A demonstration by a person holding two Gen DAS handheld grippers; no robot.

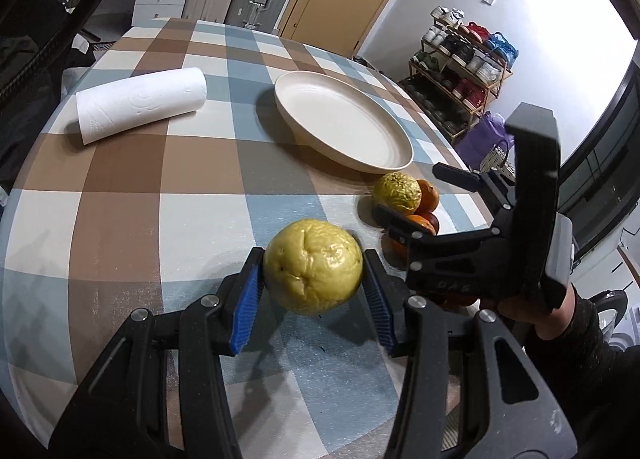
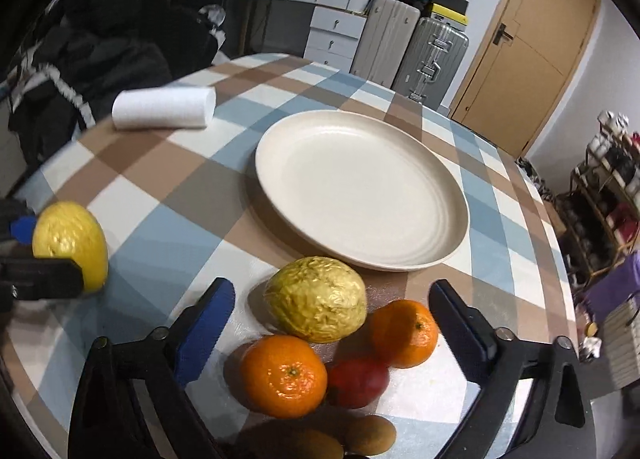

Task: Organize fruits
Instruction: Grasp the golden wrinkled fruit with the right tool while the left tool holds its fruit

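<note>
At lower centre, the left gripper (image 1: 313,273) is clamping 1 wrinkled yellow round fruit (image 1: 313,266) for the empty cream plate (image 1: 344,127), while the right gripper (image 2: 328,319) is gaping over the pile.

A round tabletop (image 2: 132,163) spreads under a checked cloth of brown, blue and white squares. A cream plate (image 2: 362,191) sits bare near its middle, and a roll of white paper towel (image 2: 164,107) lies on its side toward the far-left edge, well apart from the plate. At the near edge, just in front of the plate, fruit clusters together: a wrinkled yellow fruit (image 2: 316,299), two oranges (image 2: 284,375) (image 2: 404,333), a red fruit (image 2: 358,383) between them, and brown kiwis (image 2: 370,435) nearest the rim.
</note>
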